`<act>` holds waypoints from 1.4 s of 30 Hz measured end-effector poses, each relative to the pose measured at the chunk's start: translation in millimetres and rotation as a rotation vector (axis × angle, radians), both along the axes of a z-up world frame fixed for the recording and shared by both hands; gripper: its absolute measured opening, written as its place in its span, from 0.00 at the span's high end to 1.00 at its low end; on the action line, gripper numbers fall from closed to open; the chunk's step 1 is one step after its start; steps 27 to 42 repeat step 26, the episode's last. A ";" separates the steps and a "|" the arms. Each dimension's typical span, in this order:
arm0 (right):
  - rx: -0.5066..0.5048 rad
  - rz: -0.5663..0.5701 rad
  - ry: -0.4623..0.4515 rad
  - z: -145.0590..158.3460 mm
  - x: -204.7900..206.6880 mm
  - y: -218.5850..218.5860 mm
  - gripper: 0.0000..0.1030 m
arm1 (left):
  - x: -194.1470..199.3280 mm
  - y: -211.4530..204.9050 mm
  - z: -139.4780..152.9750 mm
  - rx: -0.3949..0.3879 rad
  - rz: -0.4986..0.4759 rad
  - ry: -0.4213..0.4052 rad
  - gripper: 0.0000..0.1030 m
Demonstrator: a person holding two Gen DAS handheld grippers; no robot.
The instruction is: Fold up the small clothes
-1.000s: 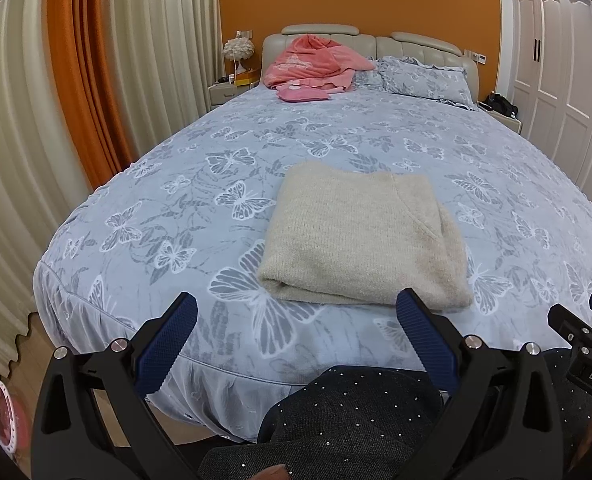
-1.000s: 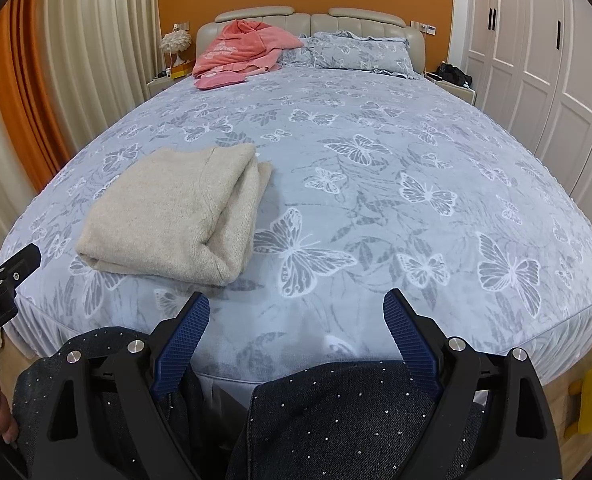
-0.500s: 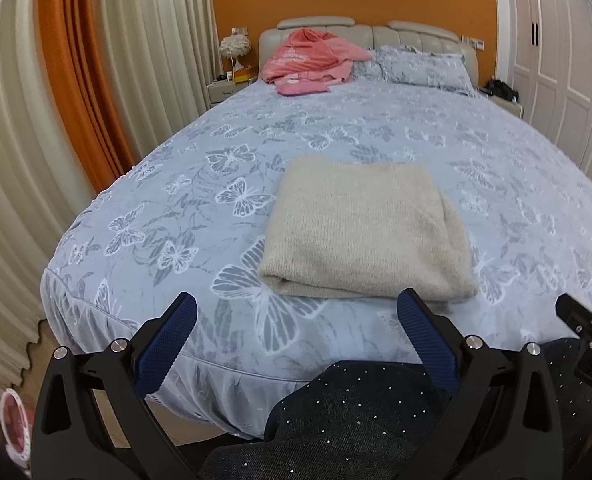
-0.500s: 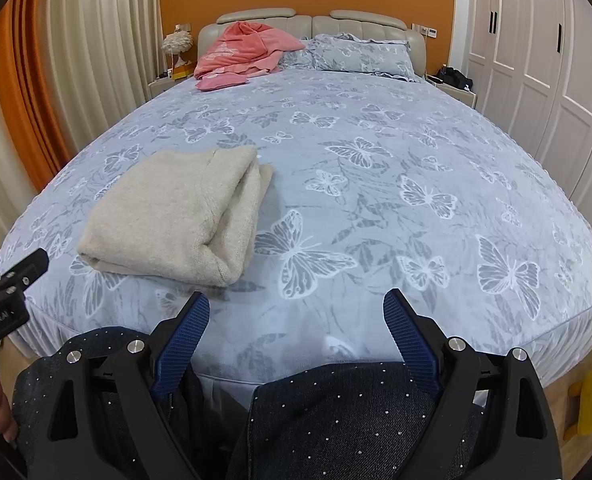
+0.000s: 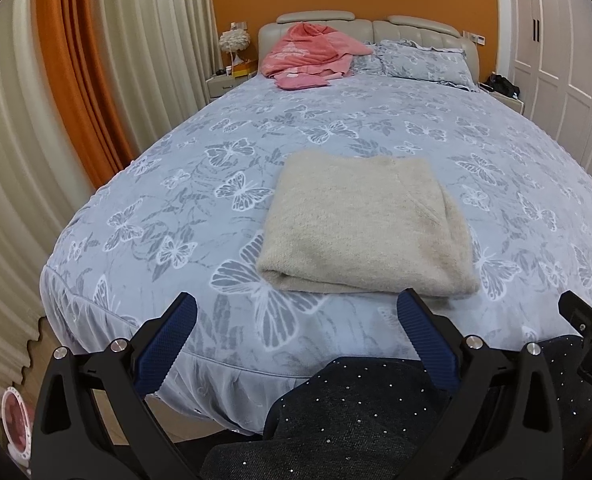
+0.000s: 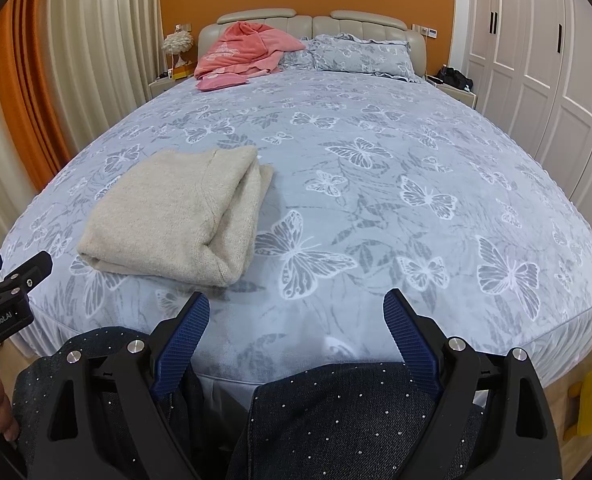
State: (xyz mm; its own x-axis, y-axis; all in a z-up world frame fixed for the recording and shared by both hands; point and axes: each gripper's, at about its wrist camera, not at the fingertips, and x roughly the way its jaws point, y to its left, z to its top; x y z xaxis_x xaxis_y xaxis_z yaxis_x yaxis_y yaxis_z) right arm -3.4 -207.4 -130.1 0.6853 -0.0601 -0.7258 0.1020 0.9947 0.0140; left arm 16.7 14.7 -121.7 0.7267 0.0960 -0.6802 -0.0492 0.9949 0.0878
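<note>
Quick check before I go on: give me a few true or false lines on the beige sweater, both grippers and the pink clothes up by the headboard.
1. The beige sweater lies folded on the bed. True.
2. The left gripper is shut on the sweater. False: its jaws stand wide open, short of the sweater and holding nothing.
3. The right gripper is open and empty. True.
4. The pink clothes are neatly folded beside the sweater. False: they lie in a loose heap far off, against the headboard.
5. In the right wrist view the sweater sits left of the right gripper. True.
</note>
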 end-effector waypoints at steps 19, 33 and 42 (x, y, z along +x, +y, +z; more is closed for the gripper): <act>0.000 -0.002 0.000 -1.0 -0.7 1.0 0.16 | 0.4 3.1 0.3 -0.013 0.017 -0.006 0.05; 0.001 -0.003 -0.001 -0.8 -0.5 1.4 0.16 | -1.8 0.6 2.5 -0.004 0.021 -0.016 0.05; 0.001 -0.003 -0.001 -0.8 -0.5 1.4 0.16 | -1.8 0.6 2.5 -0.004 0.021 -0.016 0.05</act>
